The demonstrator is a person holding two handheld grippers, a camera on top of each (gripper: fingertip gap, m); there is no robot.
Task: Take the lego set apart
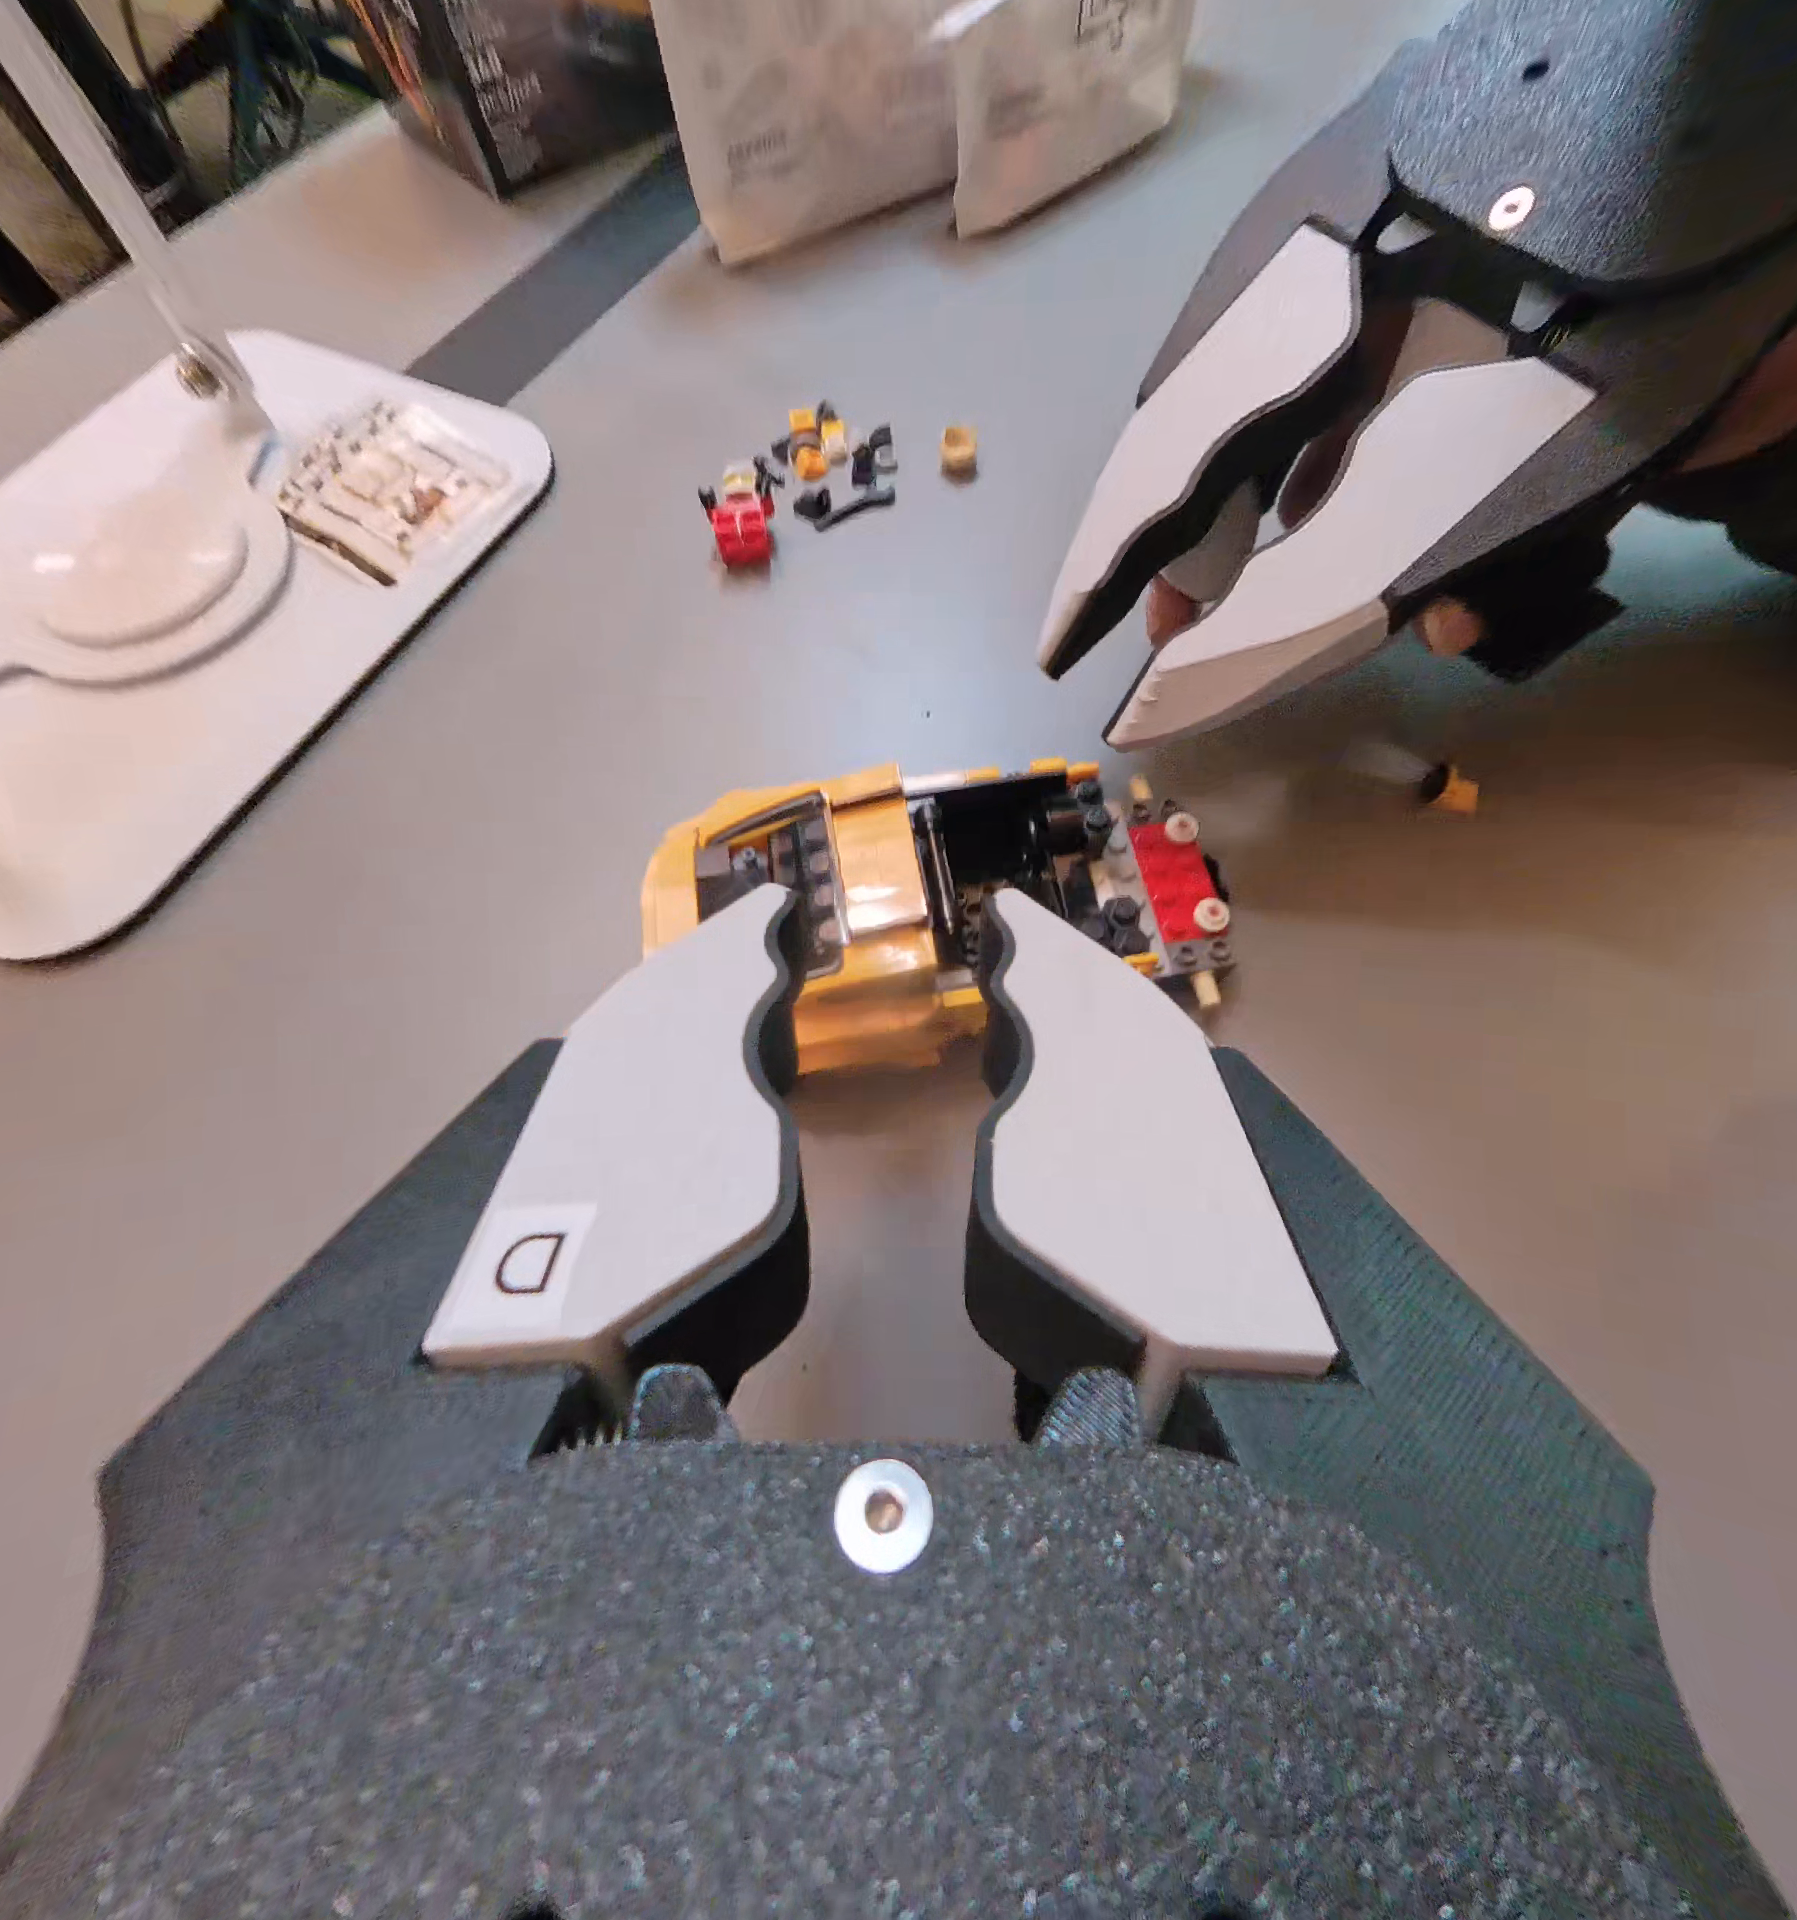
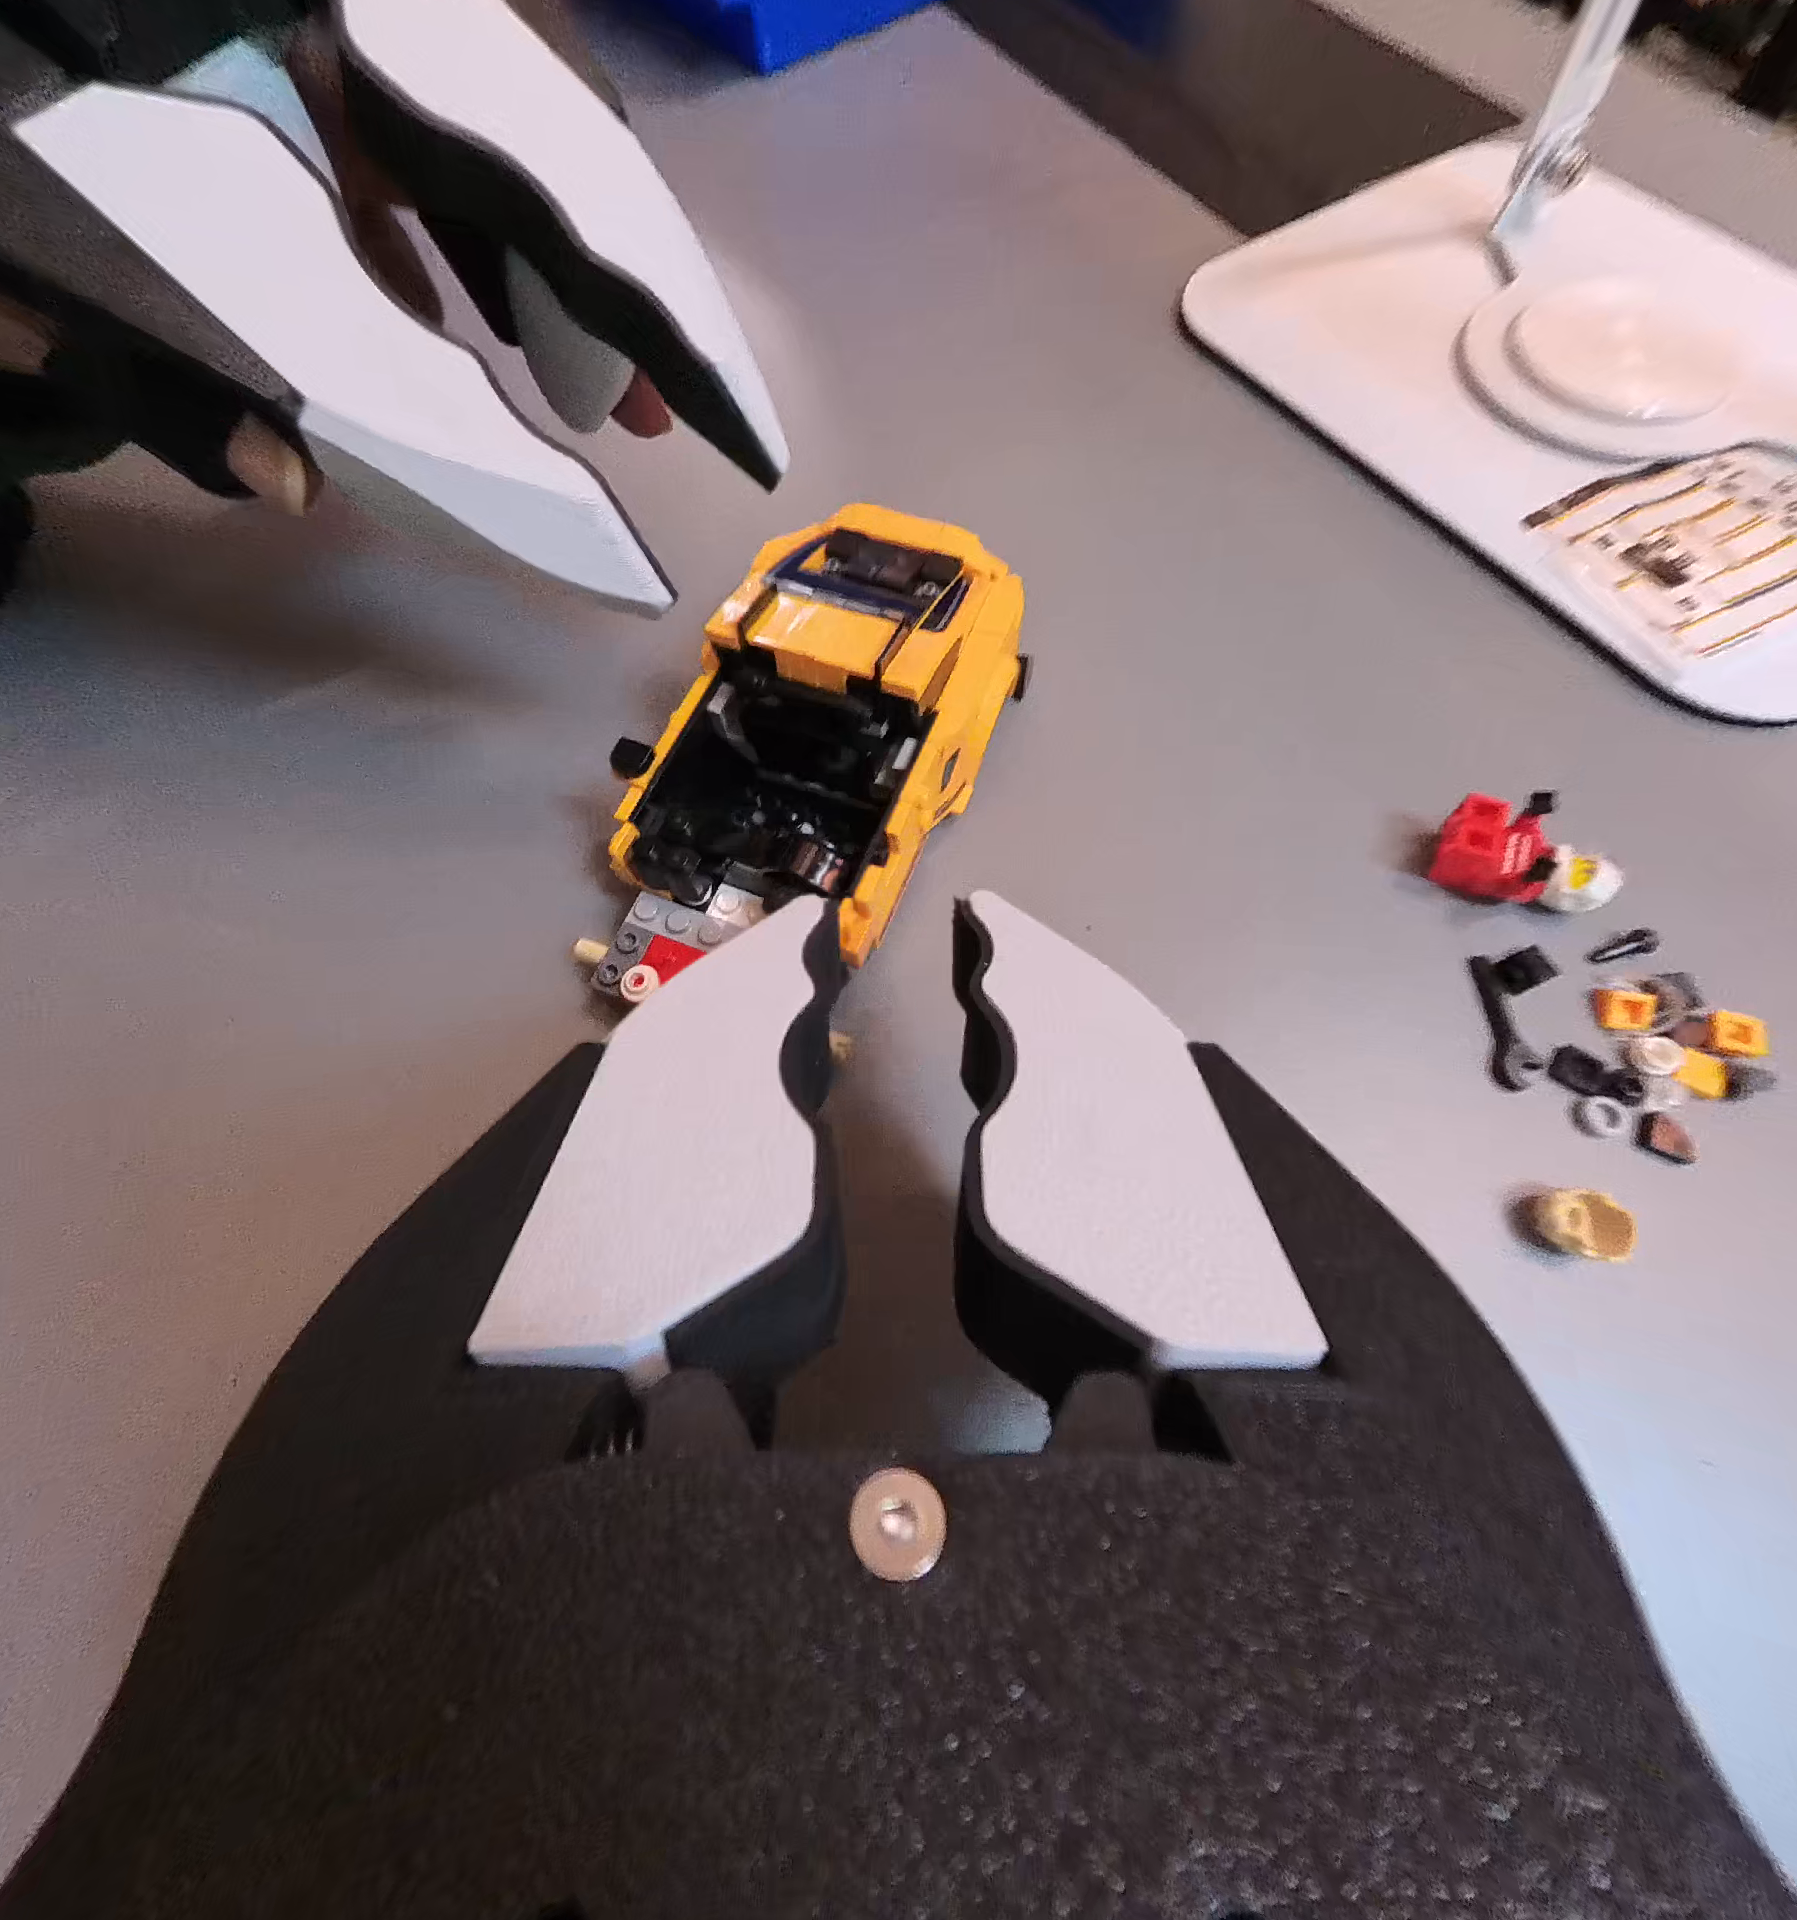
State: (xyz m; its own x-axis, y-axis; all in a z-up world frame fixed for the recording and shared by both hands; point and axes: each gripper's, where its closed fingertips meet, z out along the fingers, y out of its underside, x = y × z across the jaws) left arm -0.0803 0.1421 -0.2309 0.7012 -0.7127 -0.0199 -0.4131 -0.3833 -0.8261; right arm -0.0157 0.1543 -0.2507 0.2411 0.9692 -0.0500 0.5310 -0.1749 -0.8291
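- Sitting on the smooth grey table [image 1: 458,1039] between the two grippers is a partly stripped yellow Lego car [image 1: 873,935] [image 2: 852,707], its roof gone and its black studded interior showing; a red plate [image 1: 1174,883] with two round white studs is lying exposed at one end.
- Hiding the car's near side in the left wrist view is the left gripper [image 1: 894,904], whose two grey fingers are standing apart on either side of the yellow body; contact with the bricks is hard to make out.
- Hovering near the car's red end is the right gripper [image 2: 889,909] [image 1: 1081,707], jaws parted and grasping nothing; its left finger is covering part of the red plate in its own view.
- Lying well apart from the car is a cluster of loose pieces [image 2: 1621,1039] [image 1: 821,457], too small and blurred to count, with one red minifigure [image 2: 1507,862] and one tan round piece [image 2: 1580,1226] beside it.
- Resting farther off is one white lamp base [image 1: 146,644] [image 2: 1445,343] carrying a printed sheet [image 2: 1704,551], its clear stem cut off by the frame.
- Standing at the far edge, blurred, are two pale paper bags [image 1: 811,125].
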